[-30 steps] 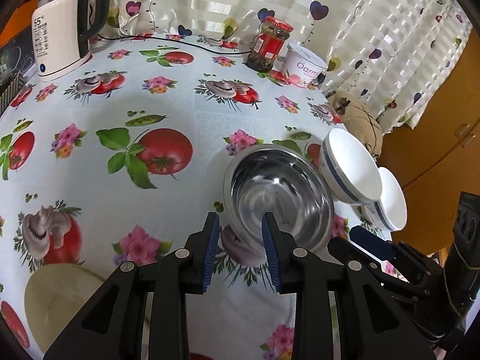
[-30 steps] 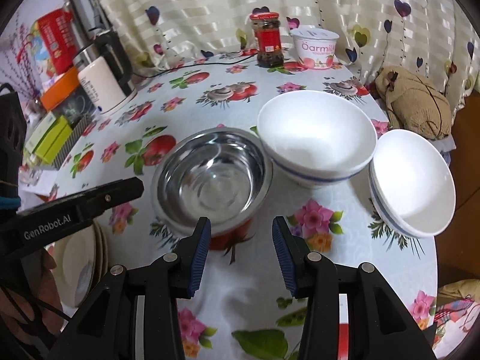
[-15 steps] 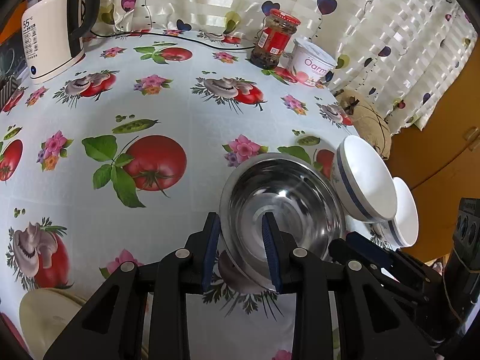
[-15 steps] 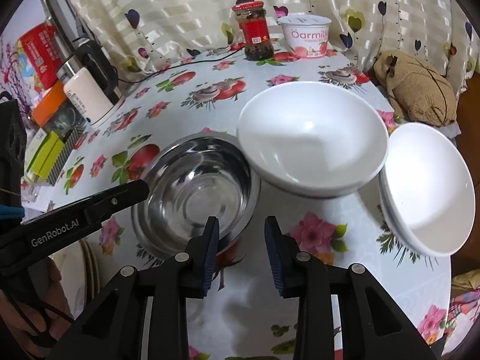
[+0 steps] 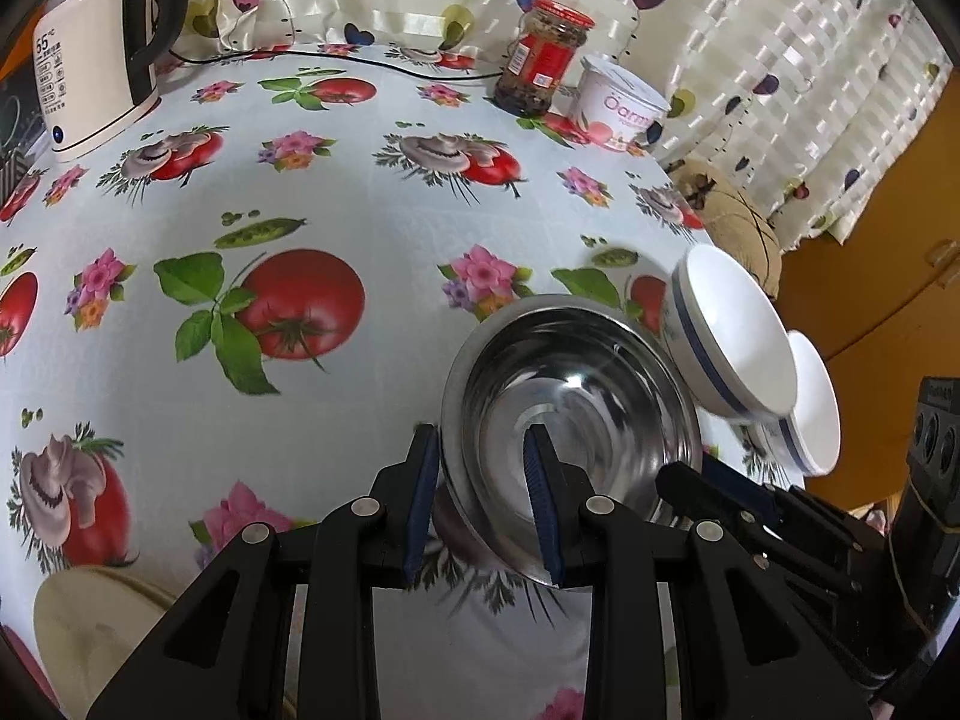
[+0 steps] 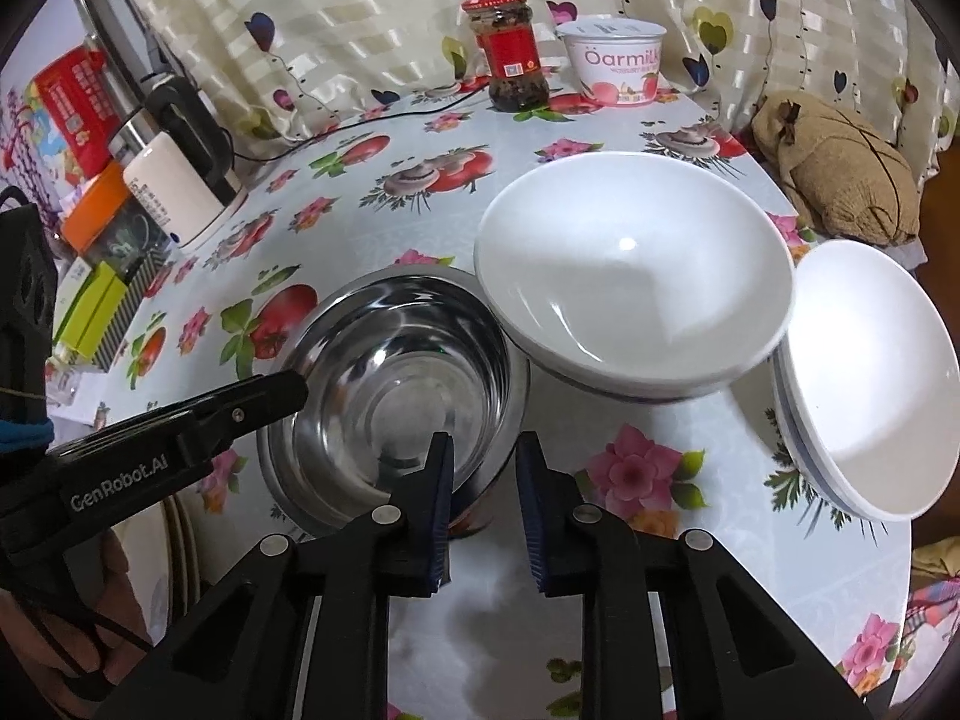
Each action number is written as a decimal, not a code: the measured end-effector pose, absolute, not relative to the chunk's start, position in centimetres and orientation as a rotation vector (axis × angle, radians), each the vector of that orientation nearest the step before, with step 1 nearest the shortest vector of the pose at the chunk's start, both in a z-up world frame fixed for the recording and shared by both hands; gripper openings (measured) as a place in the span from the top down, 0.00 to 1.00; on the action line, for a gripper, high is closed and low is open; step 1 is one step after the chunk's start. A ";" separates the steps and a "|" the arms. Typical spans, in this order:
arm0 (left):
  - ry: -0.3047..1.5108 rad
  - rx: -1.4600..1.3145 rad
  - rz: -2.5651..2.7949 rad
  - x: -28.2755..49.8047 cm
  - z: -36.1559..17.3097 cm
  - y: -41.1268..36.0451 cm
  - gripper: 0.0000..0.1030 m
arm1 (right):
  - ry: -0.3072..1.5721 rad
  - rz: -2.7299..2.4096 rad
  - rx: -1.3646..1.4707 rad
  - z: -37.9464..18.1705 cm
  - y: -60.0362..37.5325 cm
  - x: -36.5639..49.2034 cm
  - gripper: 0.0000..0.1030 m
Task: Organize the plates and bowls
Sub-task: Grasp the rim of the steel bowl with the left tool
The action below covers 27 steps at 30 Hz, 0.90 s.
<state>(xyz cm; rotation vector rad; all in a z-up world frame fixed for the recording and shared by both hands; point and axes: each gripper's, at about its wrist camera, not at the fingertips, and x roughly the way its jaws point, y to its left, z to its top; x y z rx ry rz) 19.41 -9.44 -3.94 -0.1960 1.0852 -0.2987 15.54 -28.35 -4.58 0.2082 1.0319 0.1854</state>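
My left gripper [image 5: 483, 504] straddles the near rim of the steel bowl [image 5: 576, 396]: one pad is outside the wall, the other inside the bowl, and the rim is pinched between them. My right gripper [image 6: 483, 507] has just been closing its jaws on the same bowl from the other side; one pad stands inside the rim and the other outside, with the wall between them, though I cannot tell whether the pads already press on it.

The steel bowl sits on the flowered tablecloth [image 5: 360, 192], near the table's right edge. Just beside it, on the right, a white bowl with a blue stripe [image 6: 636, 282] overlaps the steel bowl's rim in the right wrist view; whether they touch I cannot tell. Further right, a stack of white bowls [image 6: 870, 378] sits at the table's edge. A pile of cream plates [image 5: 84, 630] lies at the near left corner.

The broad stretch of cloth to the left of the steel bowl is bare as far as the kettle [image 5: 96, 60]. At the back stand a jar [image 5: 540, 66] and a yogurt tub [image 5: 618, 105].
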 end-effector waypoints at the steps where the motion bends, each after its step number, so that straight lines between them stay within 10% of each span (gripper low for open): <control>1: 1.087 -0.192 -0.301 19.1 -3.9 -9.5 0.70 | 1.033 0.184 0.205 -4.5 -28.3 15.3 0.80; 27: 1.097 -0.144 -0.386 9.1 -3.8 -10.7 0.70 | 1.057 0.194 0.181 -4.1 -29.4 5.3 0.78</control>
